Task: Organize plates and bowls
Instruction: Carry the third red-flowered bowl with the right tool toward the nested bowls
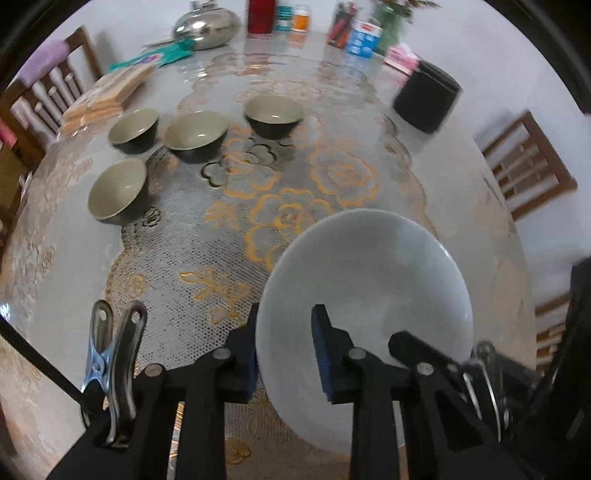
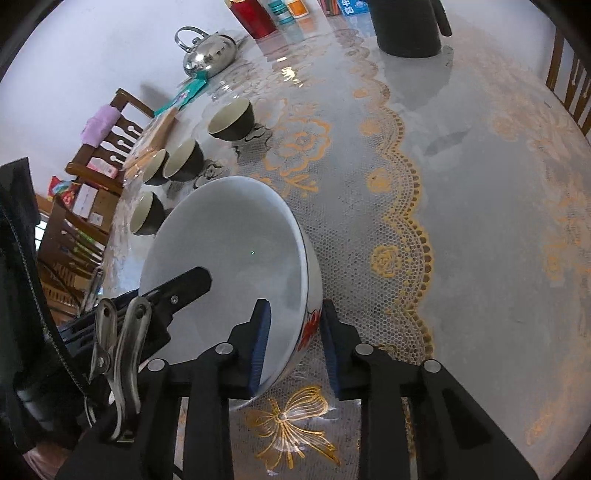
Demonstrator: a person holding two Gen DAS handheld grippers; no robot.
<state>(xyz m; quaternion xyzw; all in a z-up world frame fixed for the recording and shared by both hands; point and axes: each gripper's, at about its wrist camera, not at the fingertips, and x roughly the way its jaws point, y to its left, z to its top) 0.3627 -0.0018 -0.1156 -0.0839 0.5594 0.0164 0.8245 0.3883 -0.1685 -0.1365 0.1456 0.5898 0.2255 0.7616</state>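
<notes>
A large white bowl (image 1: 373,280) with a red flower on its outside is held between both grippers above the table. My left gripper (image 1: 284,347) is shut on its left rim, one pad inside and one outside. My right gripper (image 2: 295,343) is shut on the opposite rim of the bowl (image 2: 229,243). The right gripper's finger shows inside the bowl in the left wrist view (image 1: 417,347). Several small dark bowls with cream insides (image 1: 195,134) stand in a loose group at the table's far left, also seen in the right wrist view (image 2: 231,120).
The round table (image 2: 480,221) has a lace cloth under clear plastic. A black cylinder (image 1: 426,98), a steel kettle (image 1: 207,27), a red can (image 1: 260,14), jars, a pen holder and wrapped packets (image 1: 107,92) stand along the far edge. Wooden chairs (image 1: 528,170) surround it.
</notes>
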